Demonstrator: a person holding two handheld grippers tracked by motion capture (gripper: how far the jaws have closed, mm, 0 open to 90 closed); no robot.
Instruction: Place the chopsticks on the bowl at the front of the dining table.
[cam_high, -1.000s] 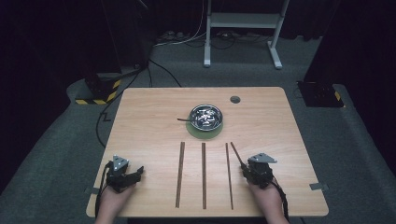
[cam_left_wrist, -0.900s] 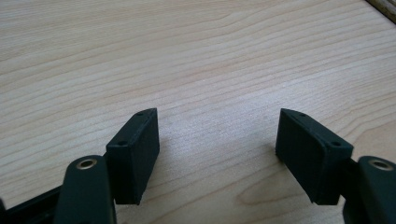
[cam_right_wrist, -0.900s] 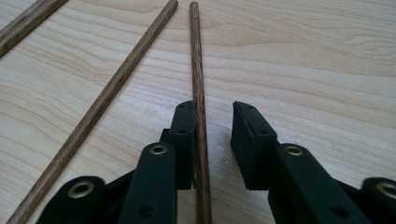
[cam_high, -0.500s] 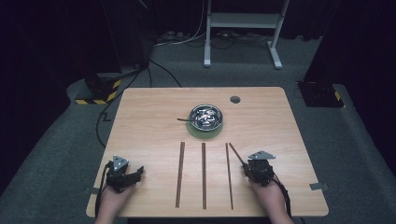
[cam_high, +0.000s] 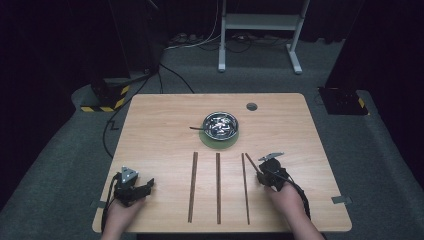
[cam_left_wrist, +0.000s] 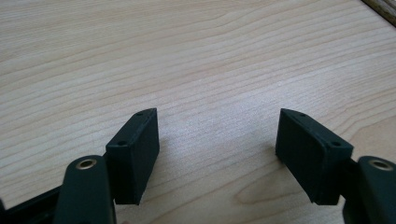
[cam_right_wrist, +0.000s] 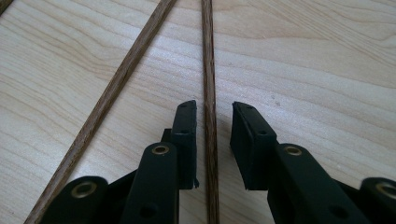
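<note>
A thin dark wooden stick (cam_high: 251, 162) lies slanted on the table (cam_high: 165, 125), just right of three long parallel sticks. My right gripper (cam_high: 261, 175) straddles it. In the right gripper view this stick (cam_right_wrist: 207, 56) runs between the jaws of the right gripper (cam_right_wrist: 214, 109), which have just been closing. Narrow gaps still show on both sides, so the pads do not press on it. The nearest parallel stick (cam_right_wrist: 112, 88) slants past on the left. My left gripper (cam_high: 149, 185) rests at the front left, jaws wide open over bare wood, as the left gripper view (cam_left_wrist: 219, 116) confirms.
A metal bowl (cam_high: 220, 124) holding small shiny pieces sits on a green mat at the table's middle back, with a dark handle (cam_high: 196, 128) sticking out to its left. The other two sticks (cam_high: 218, 187) (cam_high: 192, 187) lie side by side. A round grommet (cam_high: 251, 106) marks the far right.
My right hand and gripper have shifted a little away from me and leftward along the slanted stick. The left gripper has stayed put.
</note>
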